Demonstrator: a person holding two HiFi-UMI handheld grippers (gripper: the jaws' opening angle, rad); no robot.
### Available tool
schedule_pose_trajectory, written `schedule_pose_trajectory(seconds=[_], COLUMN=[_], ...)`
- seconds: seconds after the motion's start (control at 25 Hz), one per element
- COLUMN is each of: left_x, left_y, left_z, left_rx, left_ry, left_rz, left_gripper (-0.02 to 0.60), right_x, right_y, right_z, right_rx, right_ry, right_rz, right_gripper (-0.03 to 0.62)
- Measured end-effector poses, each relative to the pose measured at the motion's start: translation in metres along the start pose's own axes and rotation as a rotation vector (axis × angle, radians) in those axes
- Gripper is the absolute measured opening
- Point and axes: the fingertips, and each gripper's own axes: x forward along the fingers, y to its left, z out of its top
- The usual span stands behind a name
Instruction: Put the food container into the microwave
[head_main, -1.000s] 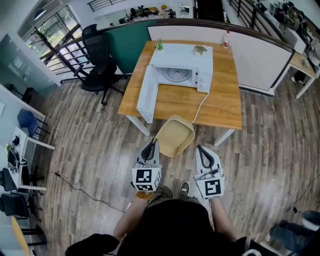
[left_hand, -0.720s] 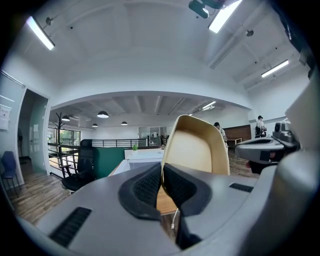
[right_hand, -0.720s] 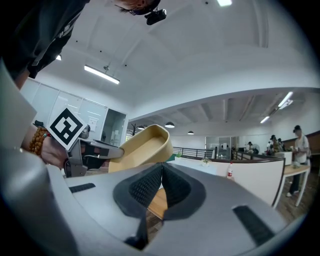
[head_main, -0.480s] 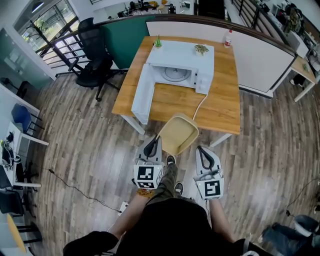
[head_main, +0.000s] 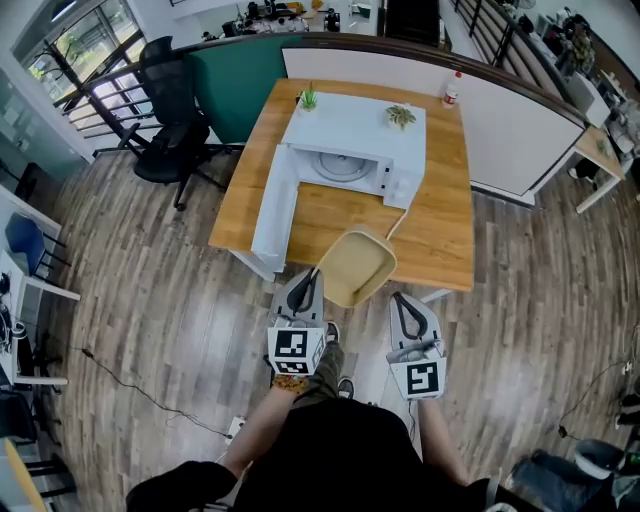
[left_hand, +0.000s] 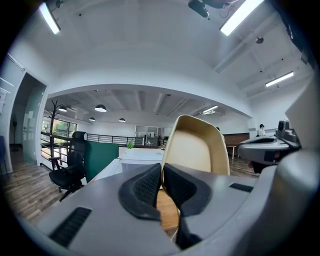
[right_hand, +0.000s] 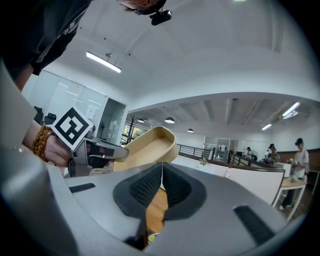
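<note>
Food container (head_main: 355, 268) is held in the air before the desk (head_main: 440, 225), its near rim pinched by the left tool (head_main: 312, 275). The right tool (head_main: 398, 298), just beside, is pressed together on nothing. Straight ahead the microwave (head_main: 352, 135) stands open, facing it.

Left tongs (head_main: 312, 275) and right tongs (head_main: 399, 298) level — both closed.

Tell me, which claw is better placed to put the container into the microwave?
Left. The left claw is shut on the food container at its rim, facing the open microwave. The right claw is shut, empty, beside the container.
</note>
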Motion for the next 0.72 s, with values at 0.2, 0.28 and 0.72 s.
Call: schedule_pose_trajectory(seconds=[0.2,0.28,0.72], left_x=[0.028,0.037,0.075], left_y=[0.016,0.022,0.077], left_z=[0.005,0.010,0.021], left_rx=[-0.027,-0.038,-0.055], left_ry=[-0.021,-0.030,-0.084], left_rz=[0.002,0.004,-0.002], left_gripper=[0.034,0.034,0.034], right_x=[0.028,0.038,0.114], right_y=[-0.007,-0.012,-0.022], right_z=[0.004,0.005,0.018], right_rx=[-0.072,-0.069,-0.004], right_ry=[0.020,0.027,0.008], right_rz=[0.028,0.036,0.131], right_gripper=[0.006,0.009,0.041])
